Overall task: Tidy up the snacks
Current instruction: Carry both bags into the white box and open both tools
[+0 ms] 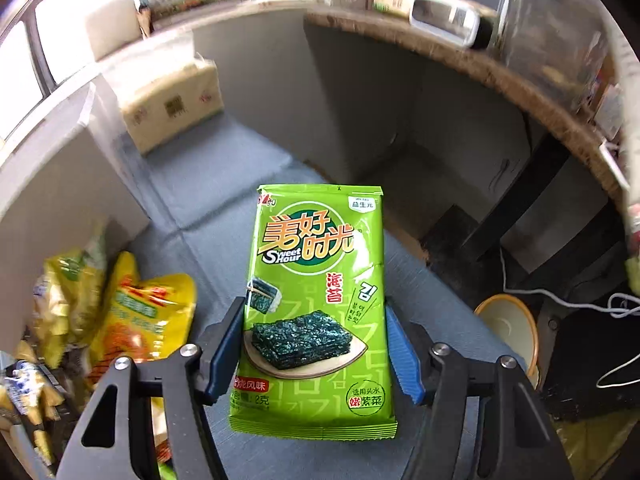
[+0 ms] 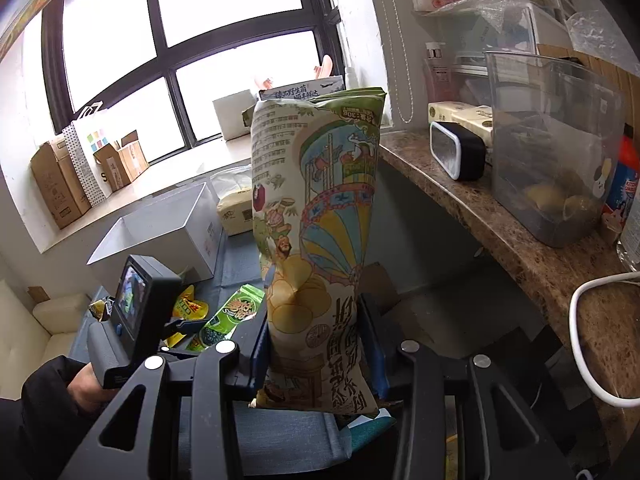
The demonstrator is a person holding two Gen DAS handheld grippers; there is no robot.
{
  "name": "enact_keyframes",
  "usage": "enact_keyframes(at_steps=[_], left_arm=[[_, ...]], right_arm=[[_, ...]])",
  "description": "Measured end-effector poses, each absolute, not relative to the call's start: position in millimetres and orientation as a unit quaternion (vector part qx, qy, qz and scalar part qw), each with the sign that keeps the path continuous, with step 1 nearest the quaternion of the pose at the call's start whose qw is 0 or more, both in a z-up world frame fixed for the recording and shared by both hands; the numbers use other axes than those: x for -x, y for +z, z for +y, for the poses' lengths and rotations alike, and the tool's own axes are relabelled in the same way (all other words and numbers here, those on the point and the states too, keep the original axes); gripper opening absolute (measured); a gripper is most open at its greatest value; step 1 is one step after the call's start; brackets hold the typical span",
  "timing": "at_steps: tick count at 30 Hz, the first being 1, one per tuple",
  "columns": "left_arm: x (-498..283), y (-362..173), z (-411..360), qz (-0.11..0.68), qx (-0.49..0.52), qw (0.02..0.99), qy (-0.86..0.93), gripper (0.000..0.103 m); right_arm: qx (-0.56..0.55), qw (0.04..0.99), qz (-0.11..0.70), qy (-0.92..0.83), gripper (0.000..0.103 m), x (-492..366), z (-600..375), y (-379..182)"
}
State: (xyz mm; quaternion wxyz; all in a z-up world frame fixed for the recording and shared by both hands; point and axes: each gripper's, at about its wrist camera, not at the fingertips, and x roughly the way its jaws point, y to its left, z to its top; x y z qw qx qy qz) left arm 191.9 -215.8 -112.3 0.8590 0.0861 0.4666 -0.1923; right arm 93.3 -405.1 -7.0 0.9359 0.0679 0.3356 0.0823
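Note:
My left gripper (image 1: pixel 316 344) is shut on a green seaweed snack pack (image 1: pixel 316 304), its blue fingers pressing both side edges, and holds it above the grey-blue table (image 1: pixel 208 184). The pack also shows in the right wrist view (image 2: pixel 228 316), held by the left gripper's handle (image 2: pixel 132 312). My right gripper (image 2: pixel 316 344) is shut on a tall cream and green illustrated snack bag (image 2: pixel 316 220), held upright above the table. Yellow snack bags (image 1: pixel 132 312) lie piled at the left, next to a white open box (image 2: pixel 160 232).
A tissue pack (image 1: pixel 172 104) lies at the table's far end. A marble counter (image 2: pixel 500 216) on the right bears a clear container (image 2: pixel 552 152), a black speaker (image 2: pixel 456 152) and boxes. A yellow bowl (image 1: pixel 508 328) sits below right. Cardboard boxes (image 2: pixel 60 184) stand on the windowsill.

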Motion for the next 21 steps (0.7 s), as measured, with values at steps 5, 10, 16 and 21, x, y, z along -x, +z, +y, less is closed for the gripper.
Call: enact_keyframes(at_steps=[5, 10, 16, 21], left_arm=[[-160.7, -53.7, -156.2, 0.406, -0.049, 0.898, -0.16, 0.07], [-138.2, -4.0, -62.7, 0.357, 0.021, 0.93, -0.083, 0.07], [-159.7, 30.5, 45.0, 0.328, 0.098, 0.94, -0.018, 0.071], [-216.4, 35.6, 94.5, 0.322, 0.129, 0.938, 0.01, 0.071]], right_arm=[[-0.07, 0.924, 0.356, 0.121, 0.044, -117.5, -371.0, -17.3], [-0.063, 0.913, 0.358, 0.187, 0.044, -147.9, -314.9, -16.4], [-0.06, 0.888, 0.364, 0.275, 0.044, -205.4, -221.5, -9.8], [-0.026, 0.87, 0.397, 0.291, 0.044, -279.3, -140.6, -8.9]])
